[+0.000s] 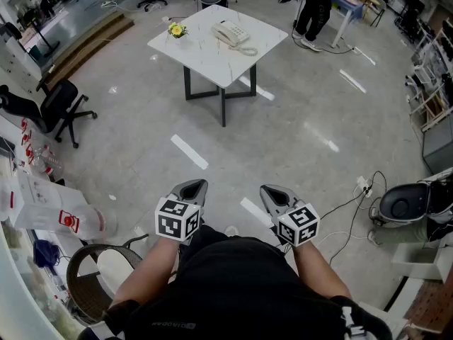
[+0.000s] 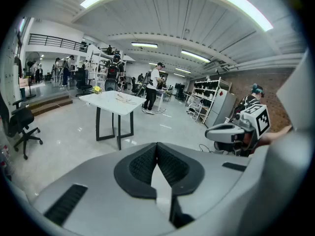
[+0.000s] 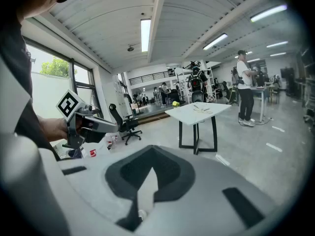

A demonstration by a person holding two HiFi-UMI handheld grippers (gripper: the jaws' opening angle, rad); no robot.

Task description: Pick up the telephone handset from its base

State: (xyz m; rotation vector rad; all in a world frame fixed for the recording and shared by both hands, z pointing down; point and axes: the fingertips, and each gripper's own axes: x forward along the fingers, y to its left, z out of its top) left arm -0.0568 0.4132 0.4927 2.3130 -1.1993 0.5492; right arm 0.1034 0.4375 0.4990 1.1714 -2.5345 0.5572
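handset (image 1: pixel 224 32) lies diagonally on its base (image 1: pixel 238 35); left tool (image 1: pixel 195 185), right tool (image 1: pixel 270 190) closed, empty.

- Looks like a big lab or workshop, not a home.
- Very wide room with a shiny grey floor (image 1: pixel 297 119) and lots of open space.
- Long bright lamps (image 2: pixel 142 45) on a high ribbed ceiling.
- Tall racks (image 2: pixel 209 90) full of stuff along one wall.
- Rolling office chair (image 1: pixel 53 108) at the side, and a white table (image 1: pixel 205 52) out in the middle.
- Cables (image 1: pixel 340 205) and a plug strip (image 1: pixel 364 185) lying loose on the floor.
- People (image 2: pixel 155 80) standing at work desks far back.
- Upper walkway with a railing (image 2: pixel 51 39) at one end.
- Big window (image 3: pixel 54 68) with green trees outside.
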